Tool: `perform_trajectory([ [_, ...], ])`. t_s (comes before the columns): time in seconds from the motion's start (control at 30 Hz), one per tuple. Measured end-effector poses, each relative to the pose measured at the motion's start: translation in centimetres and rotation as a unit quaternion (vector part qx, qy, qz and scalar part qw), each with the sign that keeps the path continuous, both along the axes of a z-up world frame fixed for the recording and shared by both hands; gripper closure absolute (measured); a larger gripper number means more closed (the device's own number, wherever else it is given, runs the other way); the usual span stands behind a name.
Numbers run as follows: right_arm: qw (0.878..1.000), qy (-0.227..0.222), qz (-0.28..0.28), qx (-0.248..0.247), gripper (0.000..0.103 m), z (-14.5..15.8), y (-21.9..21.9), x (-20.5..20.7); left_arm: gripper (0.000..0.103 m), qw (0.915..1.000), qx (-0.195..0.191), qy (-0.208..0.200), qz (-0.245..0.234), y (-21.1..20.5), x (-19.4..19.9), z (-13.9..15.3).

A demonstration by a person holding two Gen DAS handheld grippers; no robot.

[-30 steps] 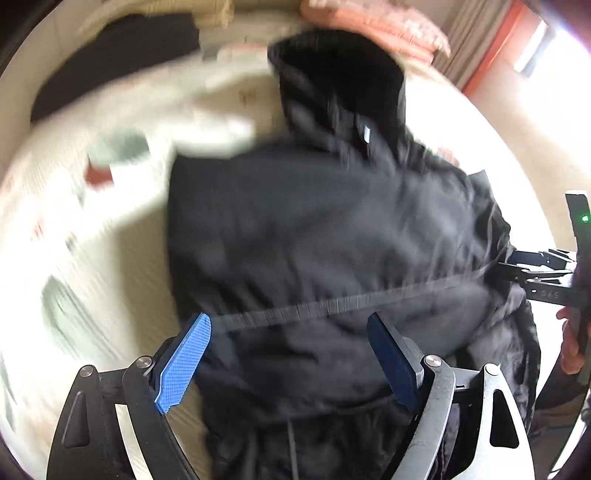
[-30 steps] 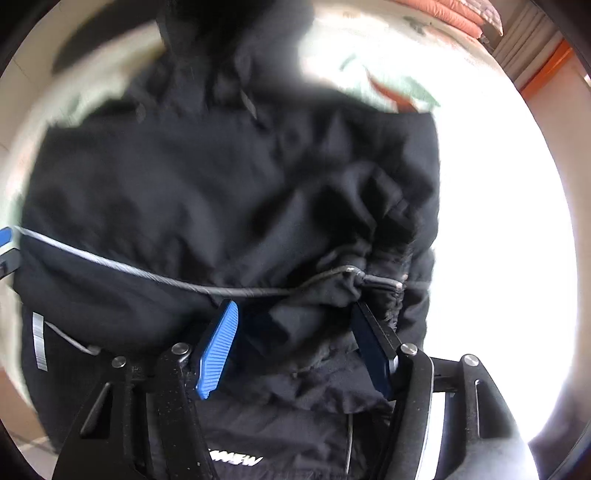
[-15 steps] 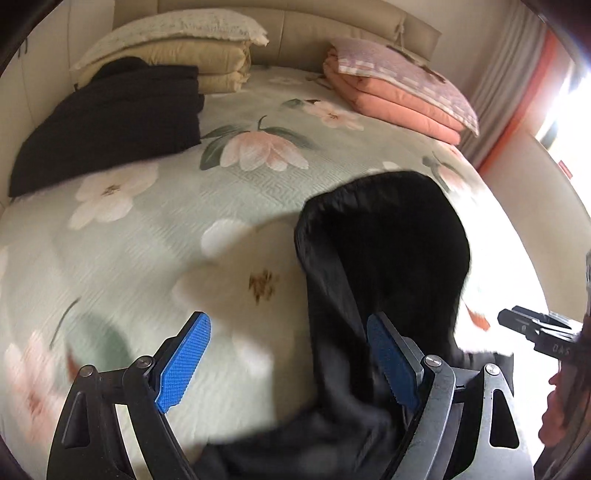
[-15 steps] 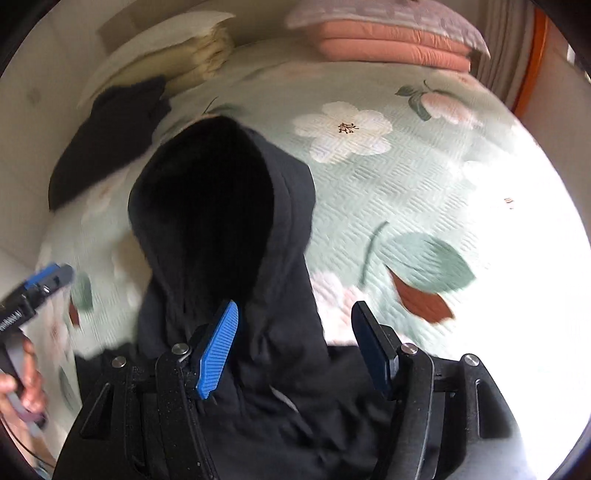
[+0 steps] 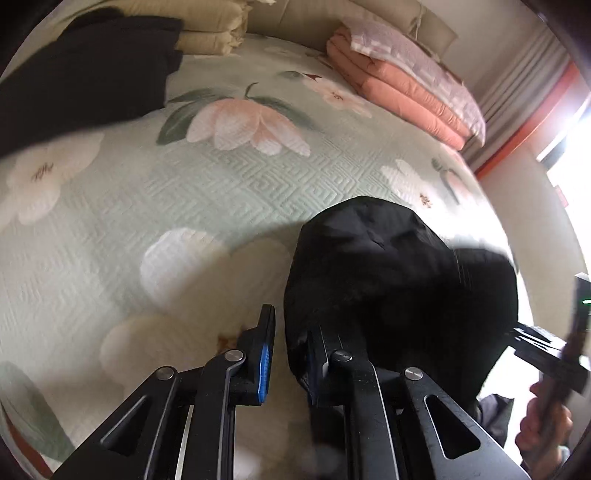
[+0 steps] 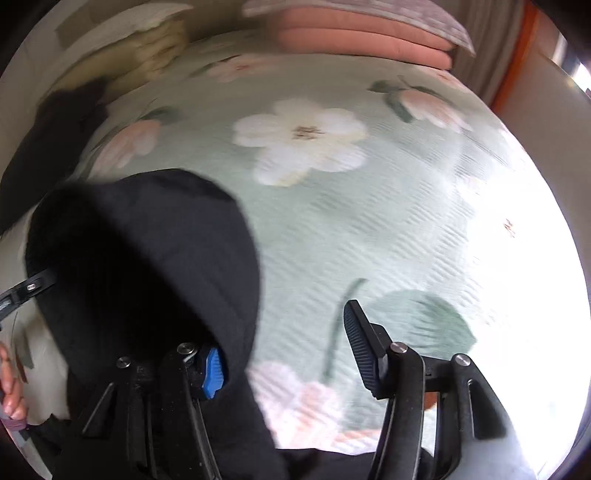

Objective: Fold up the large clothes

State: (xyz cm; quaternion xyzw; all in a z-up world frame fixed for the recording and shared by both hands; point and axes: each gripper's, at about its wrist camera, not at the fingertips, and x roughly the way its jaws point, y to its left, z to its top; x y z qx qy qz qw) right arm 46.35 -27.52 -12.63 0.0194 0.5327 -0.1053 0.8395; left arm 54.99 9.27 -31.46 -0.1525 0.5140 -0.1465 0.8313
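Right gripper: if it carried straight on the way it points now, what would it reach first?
Probably the floral bedspread. The right gripper stands open, its jaws just closing, nothing pressed between them. Bare quilt shows ahead through the gap; the black hood covers only its left finger. Depth is unclear.

Daylight glare blowing out the right edge (both views), motion blur in the right wrist view, fisheye-curved edges

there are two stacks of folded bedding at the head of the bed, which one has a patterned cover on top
The pink folded quilt stack on the right. A lilac patterned cover lies across its top, while the cream stack on the left is plain, beside the black folded garment.
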Motion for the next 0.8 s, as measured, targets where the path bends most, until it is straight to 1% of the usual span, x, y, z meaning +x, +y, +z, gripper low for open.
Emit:
perform_trajectory([
  [0.03, 1.000, 0.016, -0.004, 0.009, 0.041, -1.3, -0.7, -0.2, 0.084, 0.9999, -0.011, 0.006, 0.001, 0.7, -0.4, -0.4],
  [0.07, 0.999, 0.032, -0.005, 0.013, 0.041, -2.8, -1.0, -0.2, 0.083, 0.9996, -0.020, 0.022, -0.001, 1.6, -0.7, -1.6],
  [0.1, 0.999, 0.045, -0.002, 0.017, 0.041, -4.3, -1.1, -0.1, 0.076, 0.9992, -0.017, 0.035, 0.000, 2.0, -0.7, -2.7],
  [0.13, 0.998, 0.053, 0.001, 0.020, 0.041, -5.7, -1.2, 0.0, 0.065, 0.9981, -0.018, 0.059, 0.008, 2.5, -0.6, -4.5],
  [0.17, 0.999, 0.033, 0.008, 0.003, 0.034, -5.9, -0.9, -0.1, 0.064, 0.9963, -0.035, 0.076, 0.017, 2.8, -0.5, -5.9],
  [0.2, 0.999, 0.030, 0.014, -0.019, 0.030, -5.9, -0.6, -0.1, 0.064, 0.9952, -0.054, 0.077, 0.025, 3.3, -0.4, -6.4],
  [0.23, 0.999, 0.031, 0.014, -0.024, 0.024, -5.8, -0.6, -0.1, 0.063, 0.9944, -0.067, 0.077, 0.028, 3.5, -0.4, -6.2],
  [0.27, 0.999, 0.034, 0.011, -0.012, 0.023, -5.6, -0.9, -0.2, 0.062, 0.9942, -0.069, 0.078, 0.028, 3.6, -0.4, -5.7],
  [0.33, 0.999, 0.036, 0.018, -0.002, 0.024, -4.5, -1.1, -0.7, 0.059, 0.9966, -0.050, 0.064, 0.016, 3.3, -1.0, -4.3],
  [0.37, 1.000, 0.010, 0.022, -0.010, 0.024, -3.7, -0.9, -1.2, 0.059, 0.9974, -0.038, 0.060, 0.007, 3.2, -1.4, -3.5],
  [0.47, 0.998, -0.012, 0.066, -0.013, 0.024, 0.1, 0.2, -3.2, 0.059, 0.9985, -0.005, 0.052, -0.017, 3.2, -3.1, -1.0],
  [0.5, 0.997, -0.020, 0.078, -0.011, 0.024, 1.1, 0.7, -3.7, 0.058, 0.9988, 0.009, 0.043, -0.023, 3.4, -3.9, 0.1],
  [0.53, 0.995, -0.032, 0.089, -0.008, 0.024, 2.4, 1.2, -4.2, 0.058, 0.9989, 0.020, 0.036, -0.023, 3.8, -4.6, 0.9],
  [0.6, 0.993, -0.053, 0.106, -0.005, 0.024, 4.7, 2.4, -4.5, 0.058, 0.9980, 0.059, 0.023, -0.010, 3.9, -5.3, 2.9],
  [0.63, 0.992, -0.064, 0.113, -0.003, 0.024, 5.7, 3.0, -4.1, 0.058, 0.9982, 0.058, 0.006, -0.010, 3.5, -5.4, 4.2],
  [0.7, 0.988, -0.080, 0.130, 0.013, 0.024, 7.1, 4.3, -2.1, 0.058, 0.9991, 0.033, -0.021, -0.016, 2.6, -5.0, 6.3],
  [0.77, 0.988, -0.080, 0.133, 0.018, 0.026, 7.1, 5.7, 0.0, 0.050, 0.9987, 0.011, -0.043, -0.025, 0.5, -3.9, 7.9],
  [0.8, 0.987, -0.076, 0.136, 0.022, 0.028, 6.7, 6.4, 1.1, 0.046, 0.9985, 0.001, -0.044, -0.034, -1.2, -2.9, 8.2],
])
